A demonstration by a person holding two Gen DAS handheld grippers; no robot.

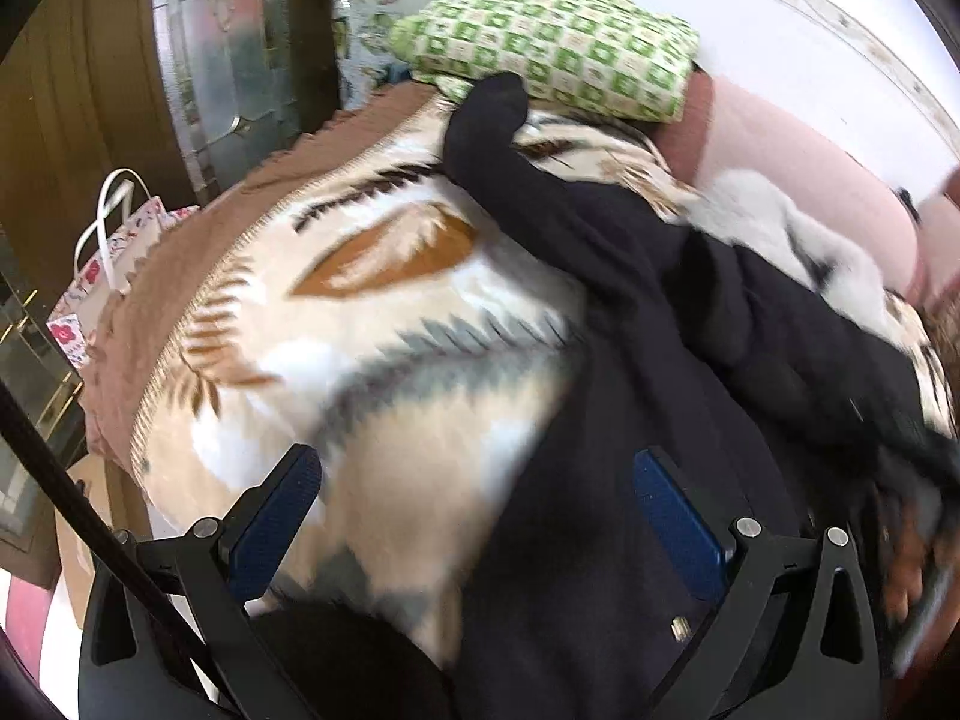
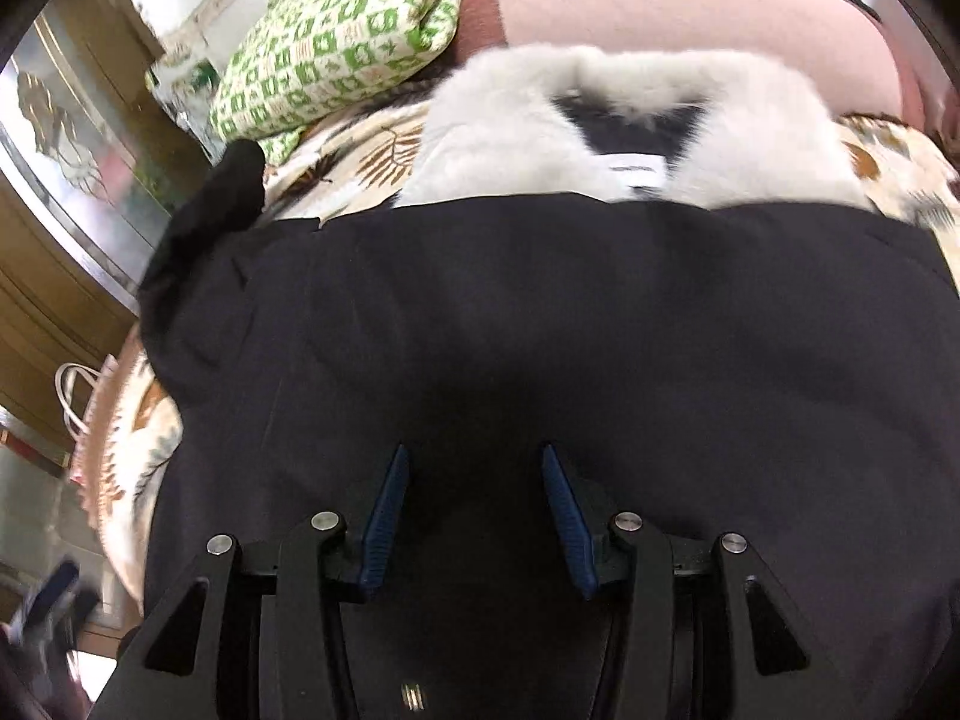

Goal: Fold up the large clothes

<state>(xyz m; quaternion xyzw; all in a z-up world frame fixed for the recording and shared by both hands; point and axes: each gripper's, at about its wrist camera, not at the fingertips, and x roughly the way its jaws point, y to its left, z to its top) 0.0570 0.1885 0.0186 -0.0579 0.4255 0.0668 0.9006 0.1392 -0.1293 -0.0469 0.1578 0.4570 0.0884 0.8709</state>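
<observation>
A large black coat [image 1: 630,372] with a white fur collar [image 1: 774,228] lies spread on a bed covered by a leaf-patterned blanket [image 1: 360,312]. One black sleeve [image 1: 486,120] stretches toward the pillows. My left gripper [image 1: 474,480] is open above the coat's left edge, with its blue pads wide apart and nothing between them. In the right wrist view the coat [image 2: 570,312] fills the middle and the fur collar [image 2: 600,120] lies at its far end. My right gripper [image 2: 477,474] is open, low over the coat body, with nothing between its pads.
A green-checked pillow [image 1: 558,42] and a pink pillow [image 1: 798,144] lie at the head of the bed. A floral paper bag [image 1: 102,276] stands beside the bed on the left. A wooden cabinet and a mirrored door [image 2: 78,138] stand beyond the bed edge.
</observation>
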